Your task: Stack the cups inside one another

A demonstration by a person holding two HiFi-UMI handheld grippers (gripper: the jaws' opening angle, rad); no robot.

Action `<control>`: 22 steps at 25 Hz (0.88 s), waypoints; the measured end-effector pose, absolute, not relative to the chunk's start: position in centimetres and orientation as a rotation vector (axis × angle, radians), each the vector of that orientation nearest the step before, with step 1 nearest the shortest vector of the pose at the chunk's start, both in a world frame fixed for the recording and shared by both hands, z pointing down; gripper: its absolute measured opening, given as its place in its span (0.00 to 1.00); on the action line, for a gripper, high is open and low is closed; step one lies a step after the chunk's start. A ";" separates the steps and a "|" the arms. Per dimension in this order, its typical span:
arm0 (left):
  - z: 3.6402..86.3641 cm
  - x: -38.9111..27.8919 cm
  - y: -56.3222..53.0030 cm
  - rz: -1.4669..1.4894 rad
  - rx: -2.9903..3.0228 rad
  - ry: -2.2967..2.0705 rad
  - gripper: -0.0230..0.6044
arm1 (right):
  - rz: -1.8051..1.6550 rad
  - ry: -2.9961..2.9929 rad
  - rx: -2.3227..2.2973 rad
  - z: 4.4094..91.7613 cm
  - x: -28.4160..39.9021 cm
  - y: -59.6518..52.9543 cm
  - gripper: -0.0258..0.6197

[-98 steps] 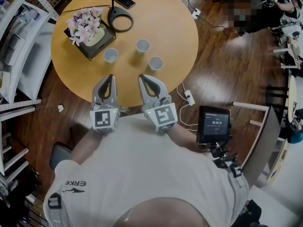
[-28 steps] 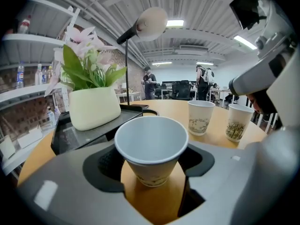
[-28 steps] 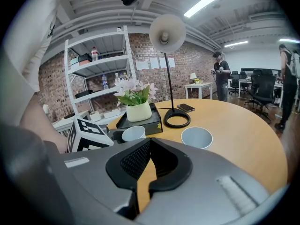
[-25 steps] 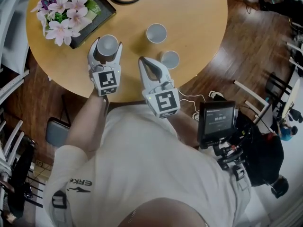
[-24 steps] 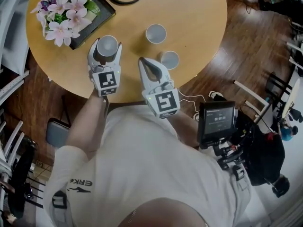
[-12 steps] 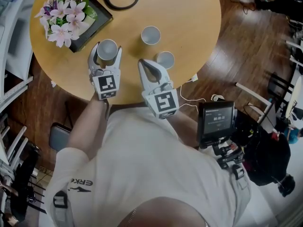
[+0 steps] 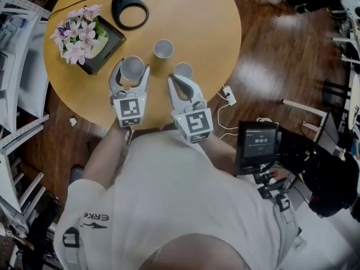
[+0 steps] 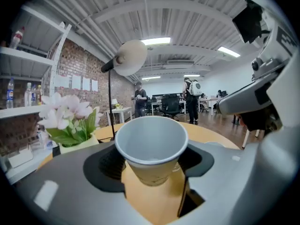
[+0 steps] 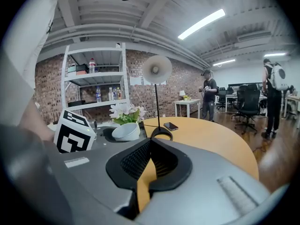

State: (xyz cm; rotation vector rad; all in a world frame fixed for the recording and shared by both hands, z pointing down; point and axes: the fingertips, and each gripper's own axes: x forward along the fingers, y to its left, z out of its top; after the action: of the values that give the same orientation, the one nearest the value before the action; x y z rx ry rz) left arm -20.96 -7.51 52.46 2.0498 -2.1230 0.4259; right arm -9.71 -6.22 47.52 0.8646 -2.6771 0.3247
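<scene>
one cup [image 8: 151,146] clamped in left gripper [image 7: 132,67]; right gripper [image 7: 173,79] closed, empty; two other cups [image 7: 163,48] on table [image 7: 214,16].

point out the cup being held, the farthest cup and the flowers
held cup [image 8: 151,146]: left gripper view, on its inner wall
farthest cup [image 7: 163,48]: head view, inside its open mouth
flowers [image 7: 77,34]: head view, on the pink blossoms

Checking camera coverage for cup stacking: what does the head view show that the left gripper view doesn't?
Head view only: two loose white paper cups standing on the round wooden table, and a small dark screen beside the person. Left gripper view only: ceiling strip lights and distant standing people. Both: the white paper cup gripped in the left tongs, plus the pink flowers.
</scene>
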 end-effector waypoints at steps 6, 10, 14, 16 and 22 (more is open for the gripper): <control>47.7 -16.3 -8.1 0.381 2.201 -2.067 0.57 | 0.274 -2.708 1.037 43.7 -5.3 -6.2 0.06; 44.6 -12.3 -7.8 0.364 2.303 -2.041 0.57 | 0.242 -2.715 1.151 41.3 -1.0 -5.3 0.06; 43.5 -11.1 -8.9 0.354 2.366 -2.014 0.57 | 0.246 -2.701 1.218 41.2 0.4 -5.5 0.06; 42.9 -10.2 -9.2 0.347 2.394 -2.004 0.56 | 0.247 -2.700 1.243 41.0 1.3 -5.3 0.06; 41.2 -7.5 -9.8 0.334 2.477 -1.967 0.57 | 0.238 -2.706 1.308 40.3 3.4 -5.3 0.06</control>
State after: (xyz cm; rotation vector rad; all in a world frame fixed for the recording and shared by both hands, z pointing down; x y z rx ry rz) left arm -7.51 -9.81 41.18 2.4773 -1.9666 0.3339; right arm 3.36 -5.33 40.29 1.3084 -2.7059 0.2378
